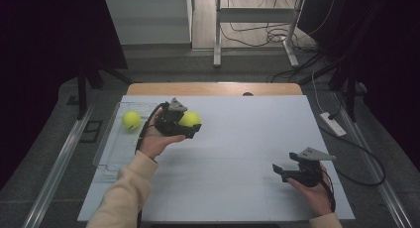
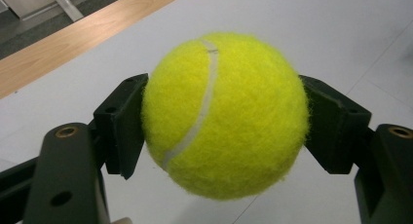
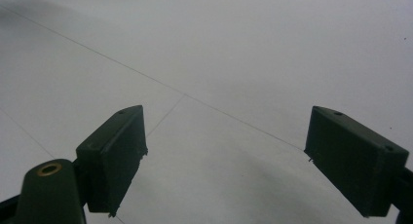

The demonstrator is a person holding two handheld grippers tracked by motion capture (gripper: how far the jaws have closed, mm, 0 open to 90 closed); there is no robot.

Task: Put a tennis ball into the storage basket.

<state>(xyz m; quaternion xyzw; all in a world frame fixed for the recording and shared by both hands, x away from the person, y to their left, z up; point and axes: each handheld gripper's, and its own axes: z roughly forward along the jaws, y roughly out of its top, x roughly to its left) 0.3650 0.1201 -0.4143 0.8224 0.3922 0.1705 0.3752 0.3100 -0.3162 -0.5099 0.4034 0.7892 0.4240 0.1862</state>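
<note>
A white sheet [image 1: 233, 153] covers the table in front of me, with a strip of bare wood [image 1: 213, 88] showing along its far edge at the top of the high view, and grey floor, cables and a metal stand beyond that. Dark curtains close in both upper corners of that frame.

My left gripper [image 1: 190, 123] sits left of centre in the high view, and its jaws are clamped on a yellow tennis ball [image 1: 189, 119]. In the left gripper view that ball [image 2: 226, 114] takes up the middle of the frame, a black pad pressed against each side of it, its white seam curving down the front, the white sheet behind it.

A second tennis ball [image 1: 131, 120] lies further left in the high view, inside a clear plastic tray [image 1: 106, 153] at the left edge of the sheet, well apart from the one I hold.

My right gripper [image 1: 277, 171] rests at the lower right of the high view, in my hand, just above the sheet. In the right gripper view its jaws stand wide apart with nothing between them, just bare white surface crossed by faint lines.
</note>
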